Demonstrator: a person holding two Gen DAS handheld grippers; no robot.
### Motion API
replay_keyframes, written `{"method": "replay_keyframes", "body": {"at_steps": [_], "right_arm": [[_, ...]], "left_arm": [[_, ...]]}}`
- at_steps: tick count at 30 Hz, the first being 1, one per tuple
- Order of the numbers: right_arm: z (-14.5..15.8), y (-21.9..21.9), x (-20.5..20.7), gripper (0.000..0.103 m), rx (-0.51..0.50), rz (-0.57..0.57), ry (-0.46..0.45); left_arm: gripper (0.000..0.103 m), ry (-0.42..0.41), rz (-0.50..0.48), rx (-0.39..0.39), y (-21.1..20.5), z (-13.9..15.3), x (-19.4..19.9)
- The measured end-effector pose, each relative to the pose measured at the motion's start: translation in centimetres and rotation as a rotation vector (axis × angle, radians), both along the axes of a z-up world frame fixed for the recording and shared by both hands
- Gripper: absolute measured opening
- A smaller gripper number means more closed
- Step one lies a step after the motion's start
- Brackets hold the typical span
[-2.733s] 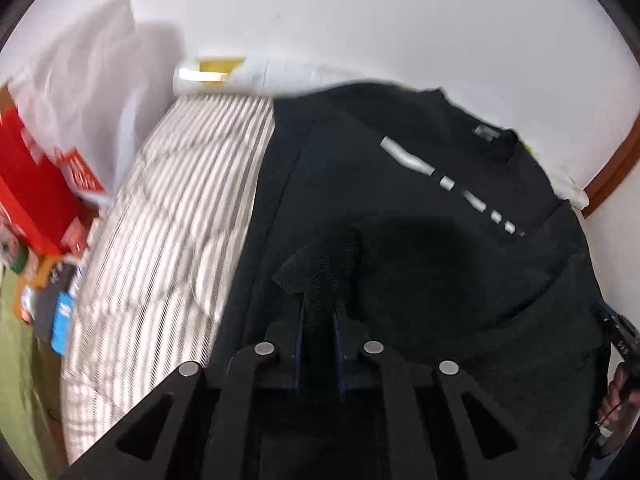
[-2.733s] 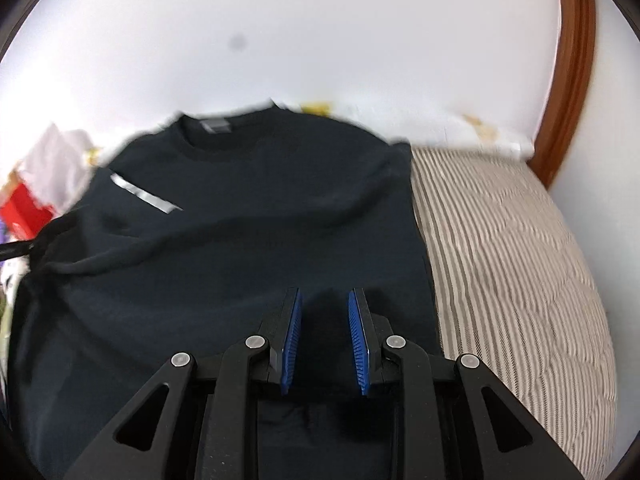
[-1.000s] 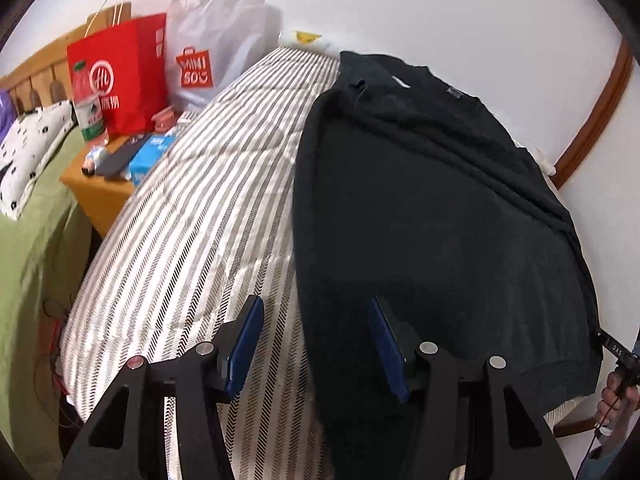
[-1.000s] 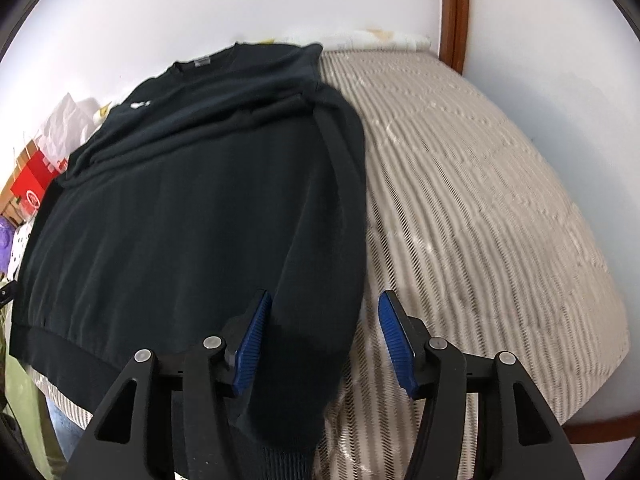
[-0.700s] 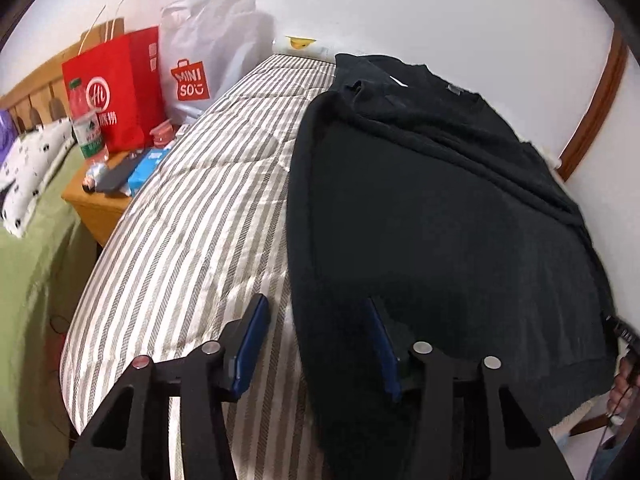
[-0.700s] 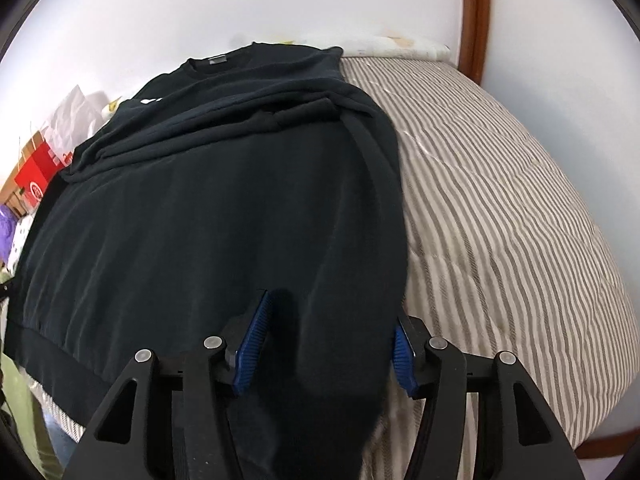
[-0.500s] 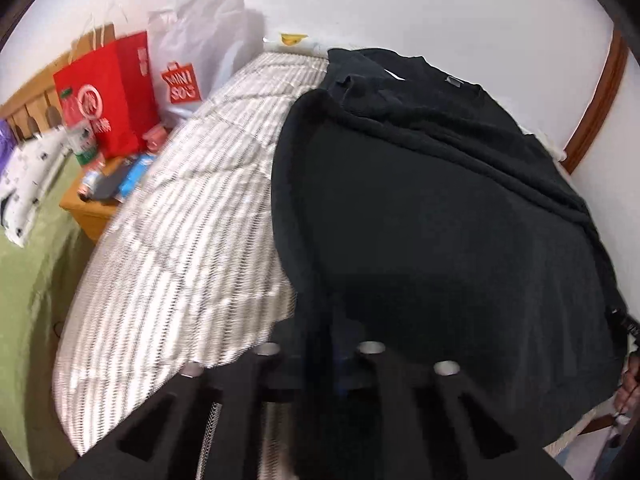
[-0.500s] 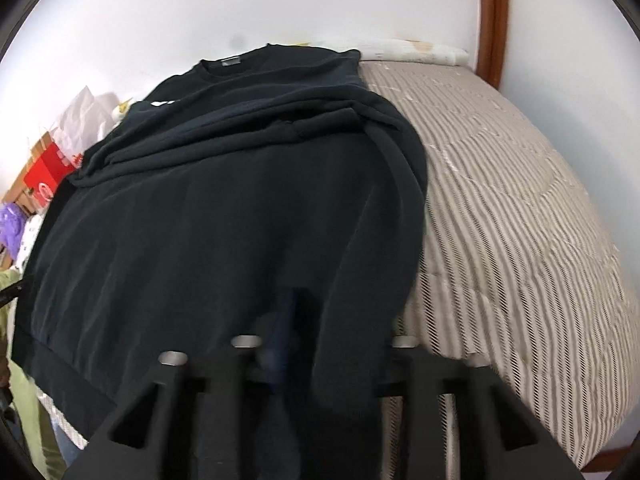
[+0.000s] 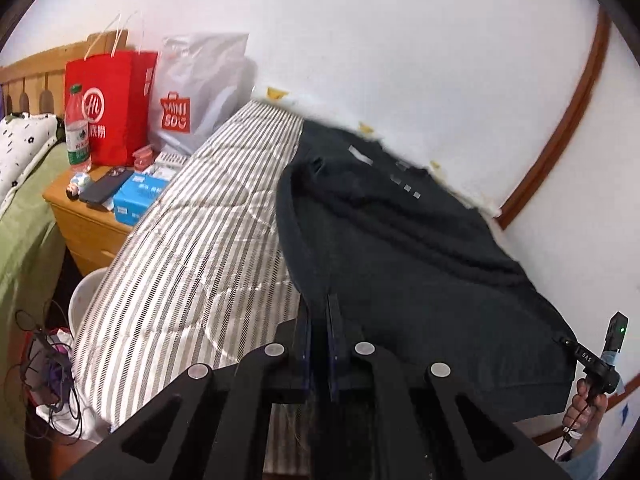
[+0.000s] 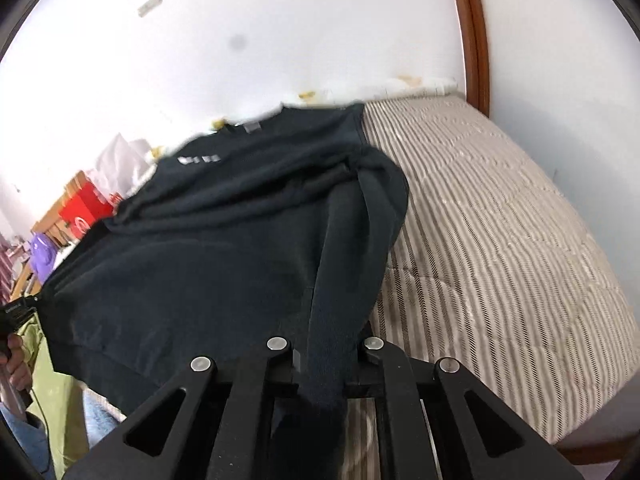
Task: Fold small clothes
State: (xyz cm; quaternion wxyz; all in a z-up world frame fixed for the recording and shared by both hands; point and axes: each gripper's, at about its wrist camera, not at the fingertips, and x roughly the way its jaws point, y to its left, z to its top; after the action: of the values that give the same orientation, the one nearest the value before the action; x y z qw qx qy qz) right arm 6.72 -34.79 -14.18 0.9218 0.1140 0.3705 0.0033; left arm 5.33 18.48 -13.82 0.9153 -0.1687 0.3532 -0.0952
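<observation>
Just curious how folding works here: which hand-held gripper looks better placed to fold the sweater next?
Neither alone: left hand-held gripper and right hand-held gripper each pinch a bottom corner of the black sweater, so probably both lift together.

A plain white wall (image 9: 400,60) rose ahead of the tool, a striped grey-and-white quilted mattress (image 9: 192,248) stretched left, beside a light wooden nightstand (image 9: 86,224).

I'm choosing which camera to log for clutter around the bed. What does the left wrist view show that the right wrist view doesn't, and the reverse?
Only left: a water bottle, phone and blue box on the wooden nightstand.
Only right: the bare striped bedding on the sweater's other side.
Both: the black sweater, pinched by the left gripper and right gripper.
</observation>
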Motion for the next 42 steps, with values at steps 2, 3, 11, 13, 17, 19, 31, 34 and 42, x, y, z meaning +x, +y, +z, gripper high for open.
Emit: {"method": "replay_keyframes", "body": {"at_steps": [2,3,11,13,17,19,31,34,42], "right_arm": [[1.2,0.1,-1.2,0.008,-0.002,0.016,-0.031],[1.7,0.2,-1.7,0.008,-0.009,0.026,-0.047],[5.4,-0.2,-0.2,0.008,0.012,0.054,-0.174],[6.0,-0.9,1.6,0.008,0.043,0.041,-0.184],[7.1,-1.4,4.9,0.008,0.055,0.025,-0.201],[7.6,-1.7,7.3,0.008,0.047,0.023,-0.202],[5.8,-2.7,19.1,0.008,0.015,0.028,-0.140],[4.2,-2.9,21.6,0.008,0.001,0.029,-0.097],[0.2,-3.6,26.0,0.008,-0.007,0.024,0.009]], "left_arm": [[0.006,-0.023,-0.004,-0.004,0.1,0.8,-0.5],[0.006,-0.033,-0.004,-0.008,0.2,1.1,-0.5],[0.006,-0.088,0.012,-0.054,0.6,4.3,3.1],[0.006,-0.099,0.017,-0.039,0.3,5.0,4.5],[0.006,-0.117,0.026,-0.009,-0.2,6.3,8.4],[0.006,-0.119,0.028,0.009,-0.6,6.7,10.9],[0.006,-0.044,0.037,0.138,-3.3,4.6,23.0],[0.006,-0.004,0.043,0.149,-3.5,2.9,25.1],[0.007,0.086,0.046,0.172,-3.7,-0.5,28.5]]}}
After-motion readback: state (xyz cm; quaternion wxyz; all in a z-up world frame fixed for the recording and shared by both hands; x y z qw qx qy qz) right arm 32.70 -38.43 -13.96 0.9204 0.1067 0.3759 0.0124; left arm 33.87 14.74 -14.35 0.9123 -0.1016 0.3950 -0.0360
